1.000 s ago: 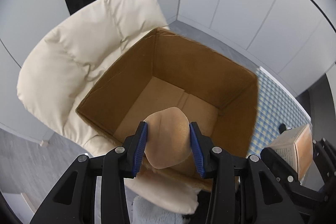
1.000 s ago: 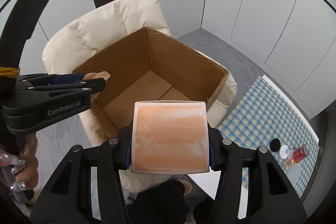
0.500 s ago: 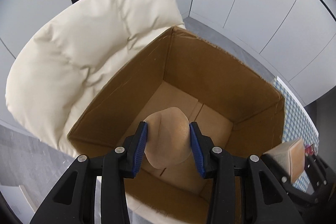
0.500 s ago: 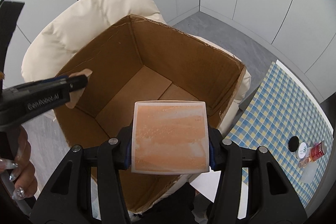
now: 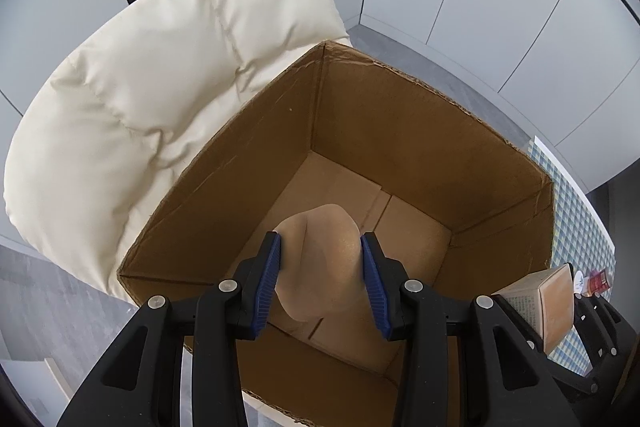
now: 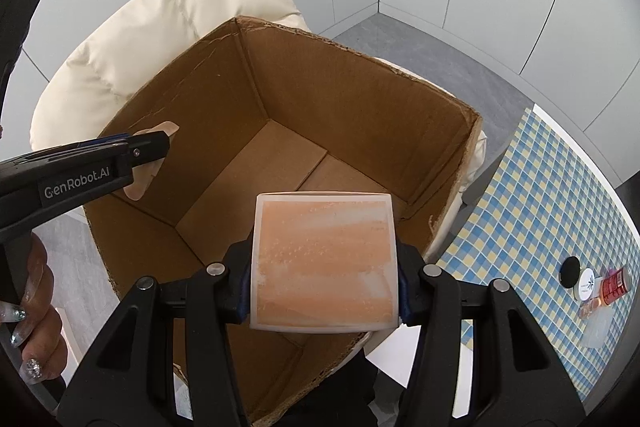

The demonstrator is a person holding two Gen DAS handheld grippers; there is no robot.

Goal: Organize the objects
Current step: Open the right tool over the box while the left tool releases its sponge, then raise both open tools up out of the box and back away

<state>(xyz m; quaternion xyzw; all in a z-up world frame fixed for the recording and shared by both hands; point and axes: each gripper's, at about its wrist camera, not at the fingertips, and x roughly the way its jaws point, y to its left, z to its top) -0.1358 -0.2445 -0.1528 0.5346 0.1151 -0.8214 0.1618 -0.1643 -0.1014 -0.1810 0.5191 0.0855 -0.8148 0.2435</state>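
Observation:
An open cardboard box stands on a cream padded chair; I see nothing on its floor. My left gripper is shut on a tan rounded soft object held over the box's inside, near its left wall. From the right wrist view that left gripper reaches in from the left with the tan object sticking out. My right gripper is shut on a square orange-and-white carton, held above the box's near edge. The same carton shows at the right of the left wrist view.
The cream chair backs the box on the left. A blue-and-yellow checked table lies to the right, carrying a black lid, a white jar and a red-capped bottle. A hand holds the left gripper's handle. White cabinet panels and grey floor behind.
Both grippers have come forward and down over the box, which now fills more of each view. The tan object now hangs inside the rim. Both grips are unchanged.

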